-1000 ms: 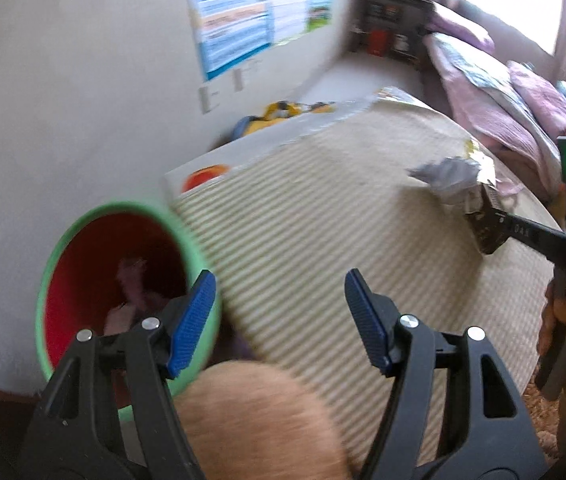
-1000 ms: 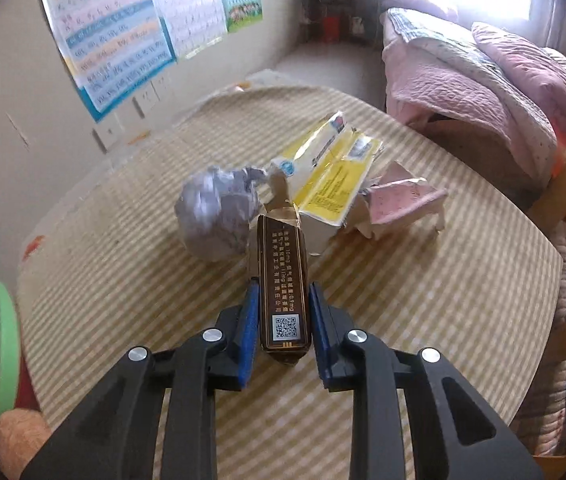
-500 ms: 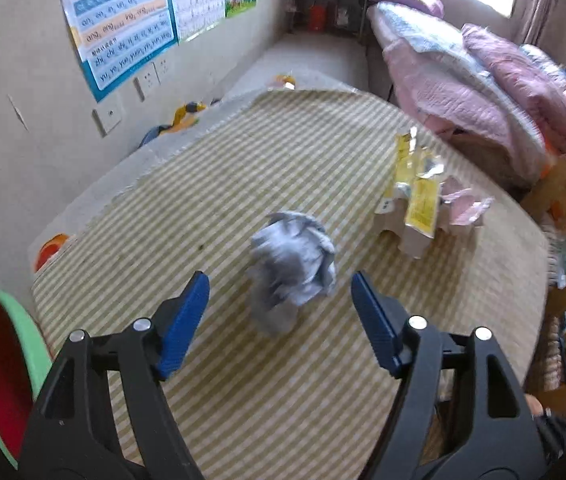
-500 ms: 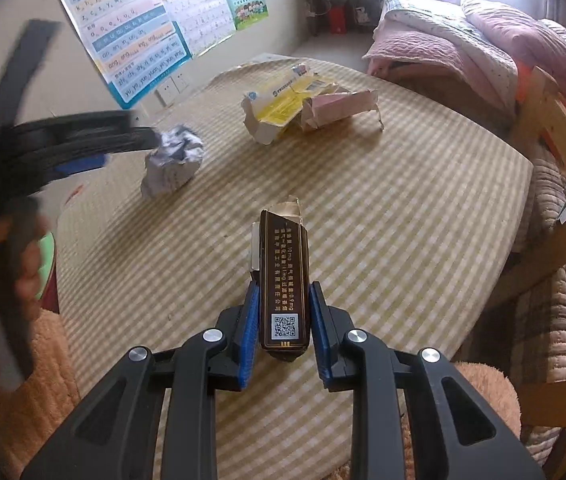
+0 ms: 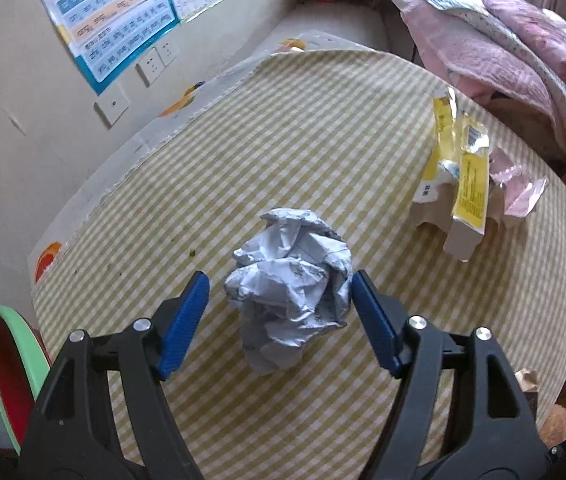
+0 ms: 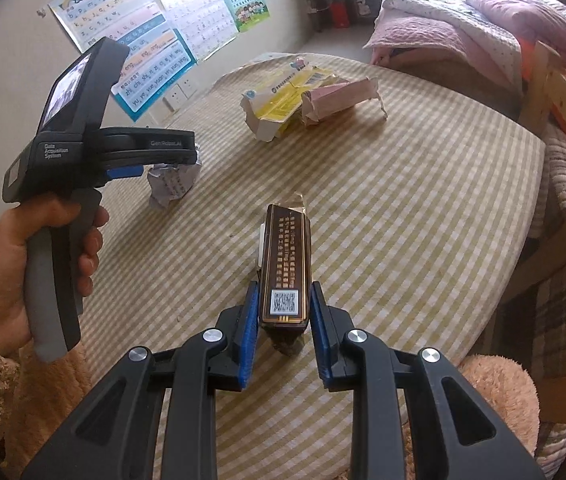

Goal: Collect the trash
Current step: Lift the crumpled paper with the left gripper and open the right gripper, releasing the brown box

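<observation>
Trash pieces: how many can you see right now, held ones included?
4. Crumpled paper ball on the tablecloth between the open left gripper; brown box clamped in the right gripper; yellow carton and pink carton touching, farther back. Others may be hidden.

A counter (image 5: 323, 128) covered in a yellow-checked cloth is seen. A crumpled paper ball (image 5: 291, 280) lies near its middle; at two o'clock a torn yellow carton (image 5: 459, 176) and pink wrapper (image 5: 519, 192) lie touching.
</observation>
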